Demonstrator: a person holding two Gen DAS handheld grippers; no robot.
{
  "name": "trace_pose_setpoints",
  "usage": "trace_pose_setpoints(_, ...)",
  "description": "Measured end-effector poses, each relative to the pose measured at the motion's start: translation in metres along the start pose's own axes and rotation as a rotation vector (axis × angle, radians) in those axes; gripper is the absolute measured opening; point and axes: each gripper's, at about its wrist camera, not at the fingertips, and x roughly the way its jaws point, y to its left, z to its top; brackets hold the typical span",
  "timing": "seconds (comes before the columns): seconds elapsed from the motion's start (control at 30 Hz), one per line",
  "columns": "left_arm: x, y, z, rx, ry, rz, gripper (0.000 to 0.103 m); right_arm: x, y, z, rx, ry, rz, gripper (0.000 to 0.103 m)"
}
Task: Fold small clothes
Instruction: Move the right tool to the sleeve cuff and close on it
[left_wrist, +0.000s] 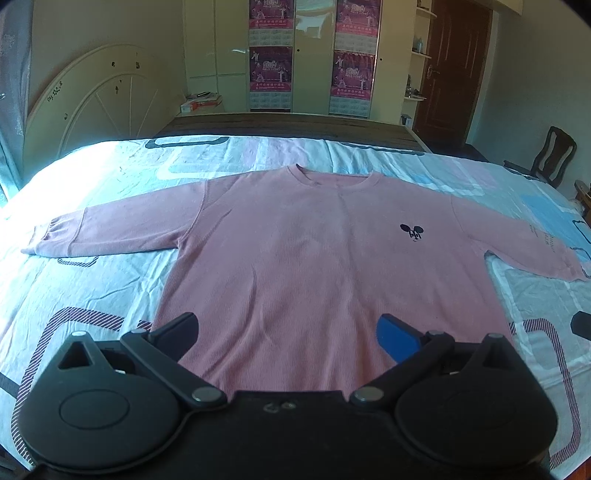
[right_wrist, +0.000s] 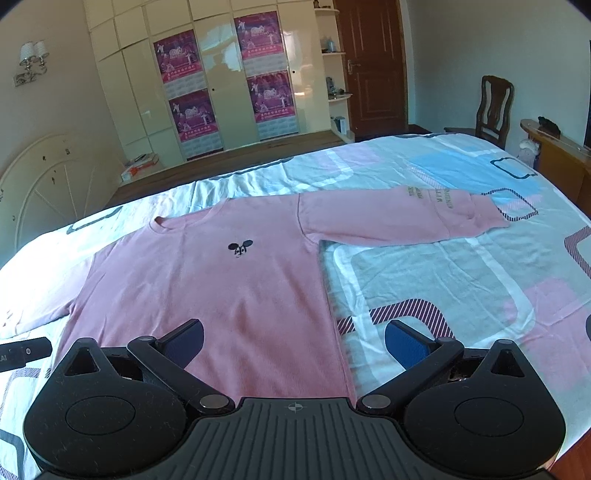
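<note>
Pink sweatshirt (left_wrist: 295, 258) flat on bed (left_wrist: 92, 288), collar far, sleeves spread L-R.

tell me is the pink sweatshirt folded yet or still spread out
Spread out: the pink sweatshirt lies flat on the bed sheet, both sleeves stretched sideways.

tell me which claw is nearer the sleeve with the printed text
Right. The right claw straddles the shirt's side edge below that sleeve; the left claw sits over the hem's middle.
</note>
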Motion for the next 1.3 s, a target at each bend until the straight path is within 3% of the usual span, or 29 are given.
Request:
trace_pose_setpoints(0.67, 0.077, -0.038, 0.041, -0.03, 0.048, 0.041, 0.102, 0.084, -0.091, 0.052, 0.092, 0.039, -0.054, 0.103)
trace_pose_setpoints(1.03, 0.128, -0.065, 0.058, -0.023, 0.089, 0.031, 0.102, 0.139, -0.174, 0.071, 0.221, 0.031, -0.13, 0.103)
trace_pose_setpoints(1.2, 0.145, -0.072, 0.064, -0.009, 0.094, 0.029, 0.101, 0.159, -0.214, 0.081, 0.27, 0.009, -0.204, 0.102)
trace_pose_setpoints(1.23, 0.148, -0.073, 0.066, -0.008, 0.096, 0.032, 0.101, 0.163, -0.222, 0.083, 0.279, 0.001, -0.216, 0.102)
trace_pose_setpoints(1.3, 0.153, -0.074, 0.068, -0.01, 0.102, 0.039, 0.1, 0.171, -0.235, 0.087, 0.297, 0.005, -0.235, 0.092)
